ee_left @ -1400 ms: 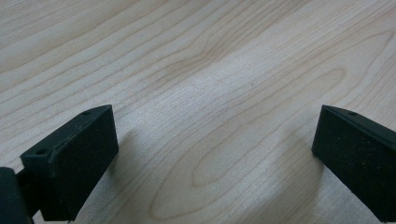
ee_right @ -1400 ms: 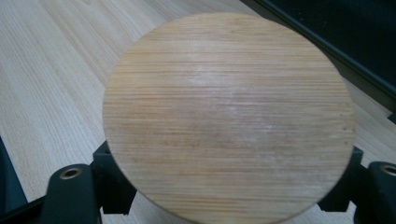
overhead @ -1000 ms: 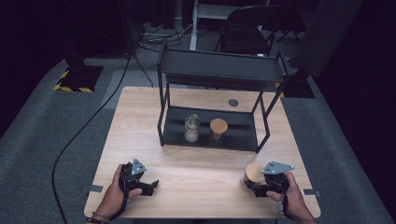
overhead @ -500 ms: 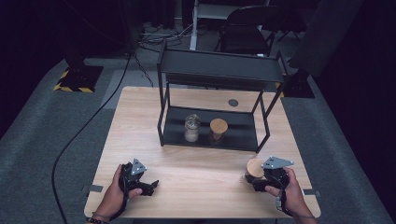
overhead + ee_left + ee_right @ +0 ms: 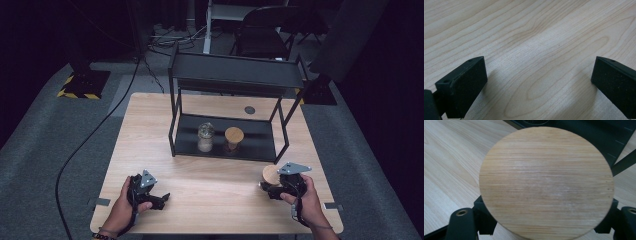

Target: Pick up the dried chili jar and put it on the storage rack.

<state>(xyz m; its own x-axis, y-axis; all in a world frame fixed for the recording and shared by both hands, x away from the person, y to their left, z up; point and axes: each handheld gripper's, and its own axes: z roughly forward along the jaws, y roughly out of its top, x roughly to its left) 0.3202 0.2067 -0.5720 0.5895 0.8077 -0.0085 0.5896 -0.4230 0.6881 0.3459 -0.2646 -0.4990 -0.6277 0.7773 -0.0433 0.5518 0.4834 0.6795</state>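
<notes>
Left gripper (image 5: 159,198) spread wide and empty; right gripper (image 5: 266,185) clamped on a round wooden lid (image 5: 270,174).

Taking the black two-tier rack (image 5: 235,75) at the middle of the wooden table (image 5: 145,125) as the mark: the left gripper rests on the tabletop near the front edge, well left of the rack, its jaws far apart over bare wood. On the rack's lower shelf a glass jar (image 5: 205,137) stands just beside a jar with a wooden lid (image 5: 233,138). Right of those, just in front of the rack's right front leg, the right gripper holds the round wooden lid between its jaws, grain face up.
</notes>
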